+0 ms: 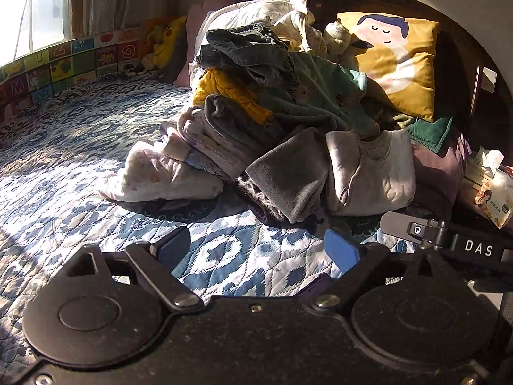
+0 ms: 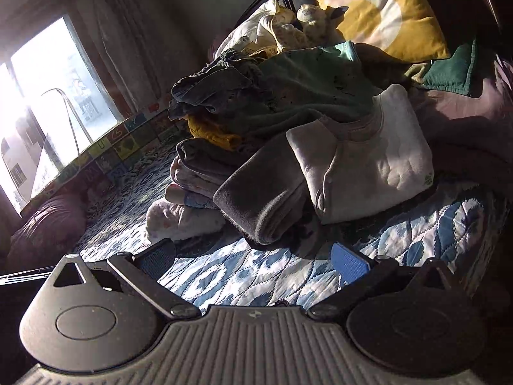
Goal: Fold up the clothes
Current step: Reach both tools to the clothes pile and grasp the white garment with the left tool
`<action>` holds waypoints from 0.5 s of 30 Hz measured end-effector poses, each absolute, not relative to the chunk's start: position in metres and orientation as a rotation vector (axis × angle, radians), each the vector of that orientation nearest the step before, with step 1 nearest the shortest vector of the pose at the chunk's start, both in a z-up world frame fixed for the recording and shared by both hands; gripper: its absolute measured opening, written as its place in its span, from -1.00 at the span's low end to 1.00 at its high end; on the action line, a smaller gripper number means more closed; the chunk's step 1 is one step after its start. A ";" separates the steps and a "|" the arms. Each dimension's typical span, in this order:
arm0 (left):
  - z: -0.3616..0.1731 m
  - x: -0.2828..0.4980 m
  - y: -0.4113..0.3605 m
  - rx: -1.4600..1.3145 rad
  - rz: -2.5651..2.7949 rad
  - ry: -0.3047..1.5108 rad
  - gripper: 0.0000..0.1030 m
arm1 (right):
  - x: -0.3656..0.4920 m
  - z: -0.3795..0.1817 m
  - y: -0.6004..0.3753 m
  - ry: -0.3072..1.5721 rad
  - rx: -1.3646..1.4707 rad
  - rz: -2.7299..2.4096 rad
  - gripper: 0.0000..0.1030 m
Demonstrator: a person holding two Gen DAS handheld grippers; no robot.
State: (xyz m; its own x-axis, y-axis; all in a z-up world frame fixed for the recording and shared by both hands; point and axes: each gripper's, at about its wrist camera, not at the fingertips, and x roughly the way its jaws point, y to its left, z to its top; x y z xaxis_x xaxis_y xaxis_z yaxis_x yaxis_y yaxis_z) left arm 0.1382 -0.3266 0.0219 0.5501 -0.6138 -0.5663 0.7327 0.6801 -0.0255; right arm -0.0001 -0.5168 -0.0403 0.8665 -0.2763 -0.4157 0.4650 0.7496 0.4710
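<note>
Quilted blue-white bedspread (image 1: 243, 256) under rumpled, soft clothes pile (image 1: 288, 122), fleecy grey folds.

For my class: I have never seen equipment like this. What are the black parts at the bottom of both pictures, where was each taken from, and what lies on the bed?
Each picture comes from a camera on a hand-held gripper, looking forward along its jaws. The left gripper and the right gripper both have their jaws wide open, holding nothing. Ahead, on a blue-and-white quilt, lies a heap of unfolded clothes, including a pale sweatshirt and a grey fleece garment. Behind it leans a yellow pillow.
</note>
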 end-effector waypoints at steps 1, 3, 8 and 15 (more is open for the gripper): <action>0.020 0.140 -0.342 0.233 -0.830 0.574 0.60 | -0.001 -0.043 -0.527 0.328 0.600 -0.430 0.99; 0.017 0.145 -0.373 0.250 -0.881 0.565 0.47 | -0.004 -0.049 -0.545 0.322 0.613 -0.429 0.99; 0.007 0.156 -0.449 0.293 -1.002 0.545 0.35 | -0.015 -0.065 -0.571 0.284 0.662 -0.444 0.99; -0.011 0.190 -0.525 0.299 -1.011 0.562 0.04 | -0.024 -0.088 -0.604 0.281 0.739 -0.457 0.99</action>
